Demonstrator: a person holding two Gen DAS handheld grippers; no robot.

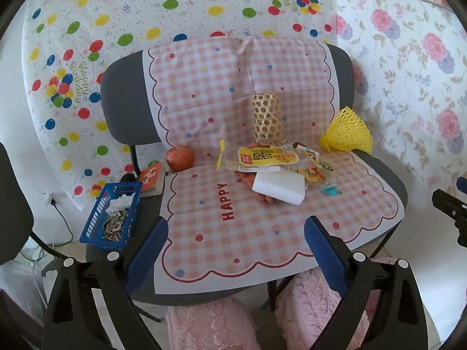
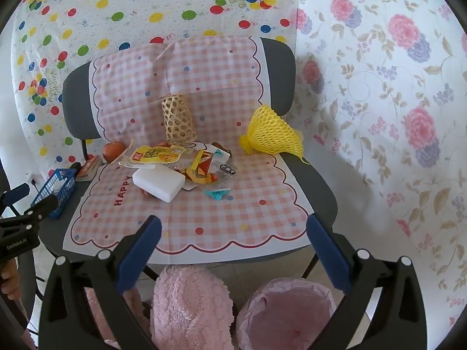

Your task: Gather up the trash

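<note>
A pile of snack wrappers (image 1: 271,160) (image 2: 172,157) lies mid-seat on a chair covered with a pink checked sheet (image 1: 233,233). A white foam block (image 1: 278,188) (image 2: 159,183) leans on the pile. A small teal scrap (image 1: 329,190) (image 2: 217,194) lies to its right. A yellow foam net (image 1: 347,132) (image 2: 271,134) sits at the seat's right. My left gripper (image 1: 236,245) and right gripper (image 2: 233,242) are both open and empty, held in front of the seat edge. A pink-lined bin (image 2: 287,315) stands on the floor below the right gripper.
A woven bamboo tube (image 1: 267,119) (image 2: 177,121) stands behind the pile. An apple (image 1: 180,158) (image 2: 112,150) lies at the left. A blue basket with seed shells (image 1: 112,218) (image 2: 58,188) sits on the seat's left edge. Pink fluffy slippers (image 1: 210,326) (image 2: 189,309) are below.
</note>
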